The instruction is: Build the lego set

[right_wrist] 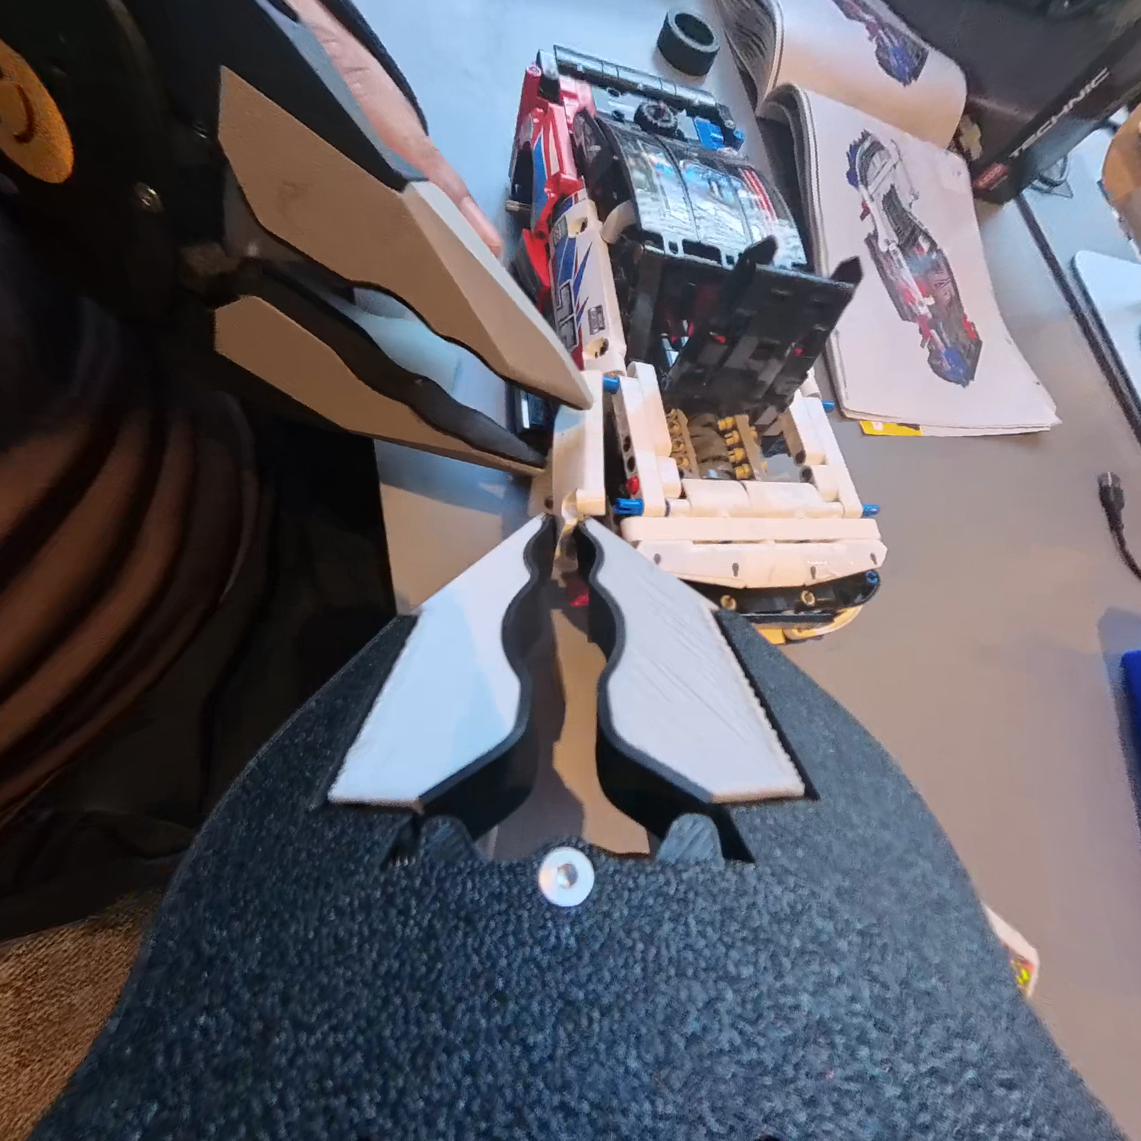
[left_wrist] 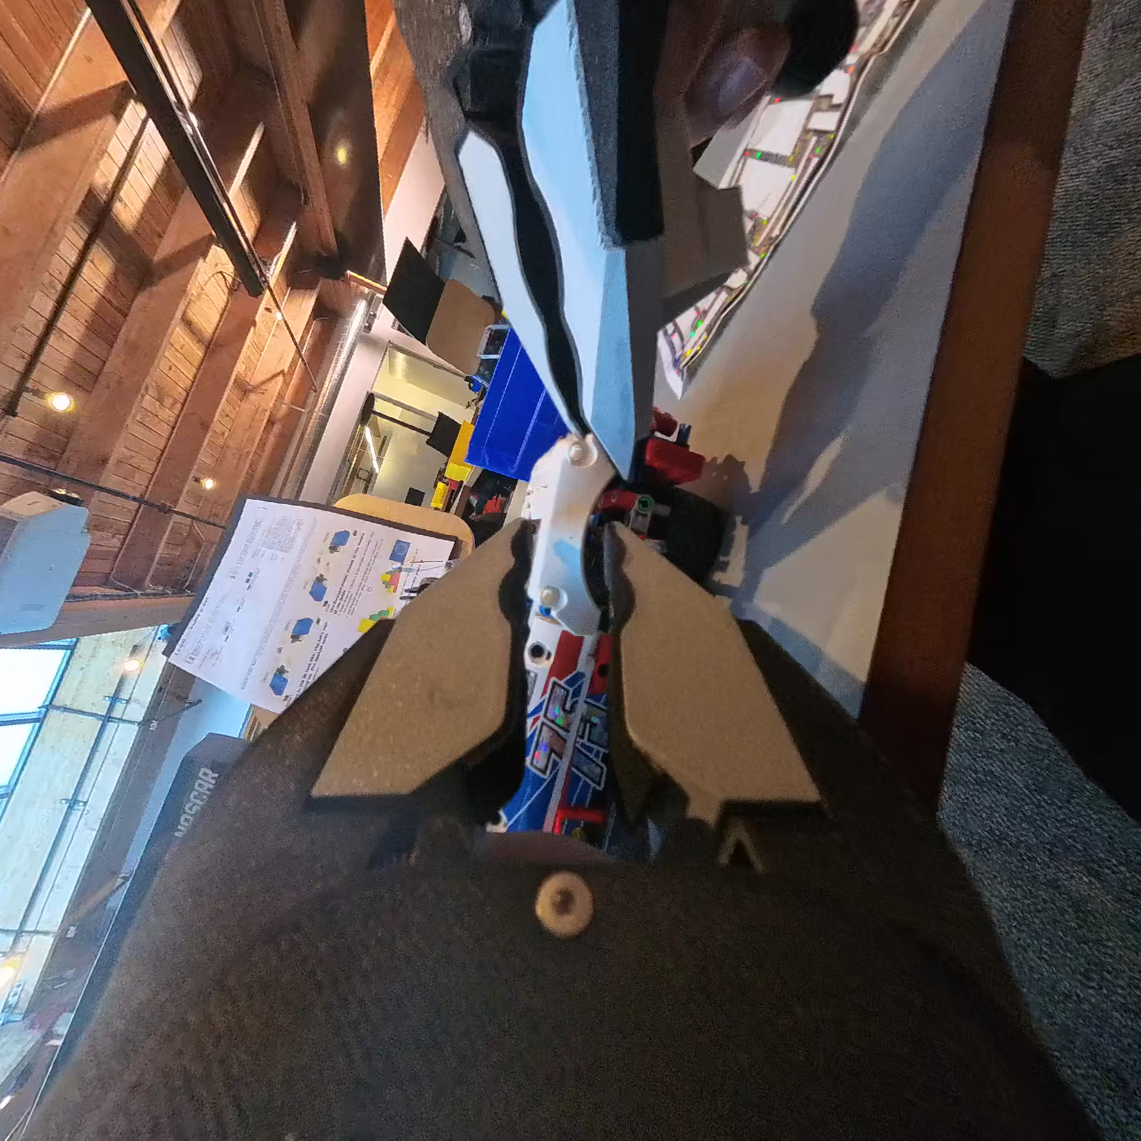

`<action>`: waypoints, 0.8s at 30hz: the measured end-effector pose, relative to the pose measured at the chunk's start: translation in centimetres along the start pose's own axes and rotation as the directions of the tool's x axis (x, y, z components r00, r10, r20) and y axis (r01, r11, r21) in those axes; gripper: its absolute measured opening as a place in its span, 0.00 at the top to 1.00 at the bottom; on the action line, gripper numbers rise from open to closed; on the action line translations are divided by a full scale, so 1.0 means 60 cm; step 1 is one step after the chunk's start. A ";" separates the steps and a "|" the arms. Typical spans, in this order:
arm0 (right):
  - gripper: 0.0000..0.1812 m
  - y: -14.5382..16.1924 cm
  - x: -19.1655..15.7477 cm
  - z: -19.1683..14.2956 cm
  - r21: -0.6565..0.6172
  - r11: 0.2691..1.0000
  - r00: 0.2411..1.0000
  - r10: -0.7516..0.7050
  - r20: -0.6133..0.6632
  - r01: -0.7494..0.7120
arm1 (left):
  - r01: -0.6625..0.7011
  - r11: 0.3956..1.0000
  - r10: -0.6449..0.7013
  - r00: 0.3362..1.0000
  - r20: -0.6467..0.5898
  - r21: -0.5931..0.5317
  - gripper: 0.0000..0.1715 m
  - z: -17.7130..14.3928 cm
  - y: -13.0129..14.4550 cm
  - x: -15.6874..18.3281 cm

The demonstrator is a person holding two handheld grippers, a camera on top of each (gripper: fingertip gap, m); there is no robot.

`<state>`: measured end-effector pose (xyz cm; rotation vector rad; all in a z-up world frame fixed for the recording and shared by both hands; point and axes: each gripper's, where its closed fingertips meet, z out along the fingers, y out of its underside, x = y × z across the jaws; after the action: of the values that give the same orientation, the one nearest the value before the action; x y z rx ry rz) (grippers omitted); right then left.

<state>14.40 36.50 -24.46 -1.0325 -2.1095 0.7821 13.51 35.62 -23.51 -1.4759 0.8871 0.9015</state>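
Note:
The lego car [right_wrist: 697, 346], white, red, blue and black, lies on the grey table [right_wrist: 957, 648] with its black hood panel raised over the engine. A white wheel-arch panel [right_wrist: 577, 451] sits at its front left corner; it also shows in the left wrist view [left_wrist: 565, 543]. My left gripper [left_wrist: 568, 537] is shut on this panel from the side, and shows in the right wrist view [right_wrist: 563, 432] coming in from the left. My right gripper [right_wrist: 565, 523] is shut on the panel's lower edge, and its tips [left_wrist: 608, 454] reach down in the left wrist view.
An open instruction booklet [right_wrist: 914, 278] lies right of the car, with a loose black tyre [right_wrist: 688, 37] and a black box [right_wrist: 1049, 105] beyond. A blue bin [left_wrist: 512, 401] and a printed sheet [left_wrist: 309, 593] stand behind. The table's wooden edge [left_wrist: 963, 370] is close. The grippers are tip to tip, or close to it.

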 end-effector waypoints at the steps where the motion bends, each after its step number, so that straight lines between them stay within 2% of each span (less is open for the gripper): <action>1: 0.96 0.003 0.003 0.002 -0.012 1.000 1.000 0.006 0.007 -0.006 | 0.000 1.000 0.000 1.000 0.001 0.001 0.89 0.000 0.000 0.001; 5: 0.96 0.002 0.005 0.002 -0.005 0.999 0.998 0.044 0.055 -0.043 | -0.018 1.000 0.018 1.000 0.006 -0.022 0.89 0.009 0.010 0.009; 13: 0.96 -0.002 -0.001 -0.004 0.041 0.997 0.993 0.057 0.106 -0.062 | 0.006 1.000 -0.006 1.000 0.017 0.001 0.89 -0.004 0.004 0.007; 24: 0.96 0.003 0.000 0.013 -0.025 0.990 0.975 0.139 0.172 -0.137 | 0.009 1.000 -0.008 1.000 0.015 -0.018 0.88 0.001 0.015 0.012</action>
<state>13.85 36.41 -25.06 -1.1649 -2.2081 0.9583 13.01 35.59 -24.54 -1.4858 0.8634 0.9150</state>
